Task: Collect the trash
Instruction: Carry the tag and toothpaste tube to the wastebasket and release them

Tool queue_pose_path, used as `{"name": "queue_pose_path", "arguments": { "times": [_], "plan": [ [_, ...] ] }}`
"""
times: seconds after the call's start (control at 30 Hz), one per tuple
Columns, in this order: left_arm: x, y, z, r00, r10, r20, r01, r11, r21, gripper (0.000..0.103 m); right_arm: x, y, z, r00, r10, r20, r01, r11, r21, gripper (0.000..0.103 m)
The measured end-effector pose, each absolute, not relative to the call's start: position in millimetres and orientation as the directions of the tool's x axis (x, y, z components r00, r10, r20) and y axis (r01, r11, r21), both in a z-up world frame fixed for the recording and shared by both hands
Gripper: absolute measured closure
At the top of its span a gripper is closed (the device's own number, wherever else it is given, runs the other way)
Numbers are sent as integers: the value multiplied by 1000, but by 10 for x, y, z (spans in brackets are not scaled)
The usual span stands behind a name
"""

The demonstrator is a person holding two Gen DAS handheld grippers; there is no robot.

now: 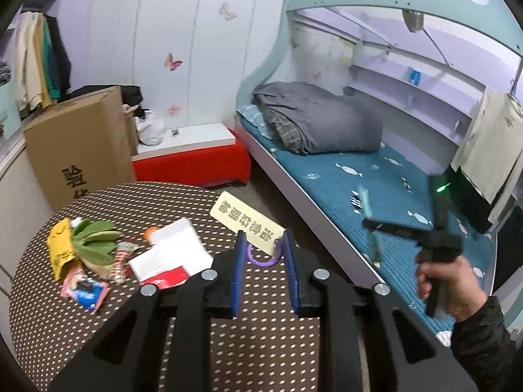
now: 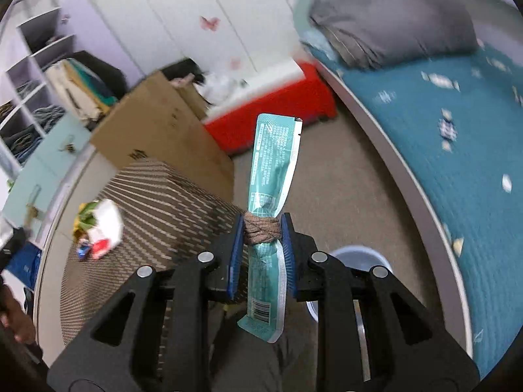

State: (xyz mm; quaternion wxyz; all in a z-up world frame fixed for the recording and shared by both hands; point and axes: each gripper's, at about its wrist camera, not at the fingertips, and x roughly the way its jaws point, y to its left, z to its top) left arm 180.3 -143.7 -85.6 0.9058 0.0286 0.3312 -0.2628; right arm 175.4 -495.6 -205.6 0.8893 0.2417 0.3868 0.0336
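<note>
Teal wrapper (image 2: 273,176) clamped in right gripper (image 2: 263,228), left gripper (image 1: 264,245) pinching purple ring (image 1: 263,256)

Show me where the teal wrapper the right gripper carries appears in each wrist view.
Left wrist view: teal wrapper at right of centre, blurred, over the bed, at the far gripper's tip.
Right wrist view: teal wrapper at centre, upright, clamped in the right gripper.
Shared landmark: the red bench.
</note>
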Motion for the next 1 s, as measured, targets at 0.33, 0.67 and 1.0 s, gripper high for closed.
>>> {"name": "queue_pose_path", "arguments": {
  "times": [0.33, 0.67, 1.0],
  "plan": [
    [1982, -2075, -1069, 570, -483, -664, 570, 815, -104, 81, 1850, -5362, -2984, 604, 238, -761, 347, 781, 520, 30],
    [2116, -2933, -1473, 421, -534, -733, 679, 722, -136, 81, 1410, -5763, -2618, 678, 173, -714, 367, 762, 534, 19],
    [2210, -3661, -1851, 298, -521, -800, 745, 651, -147, 81, 1032, -5989, -2207, 743, 93, -663, 377, 760, 529, 13]
  ]
}}
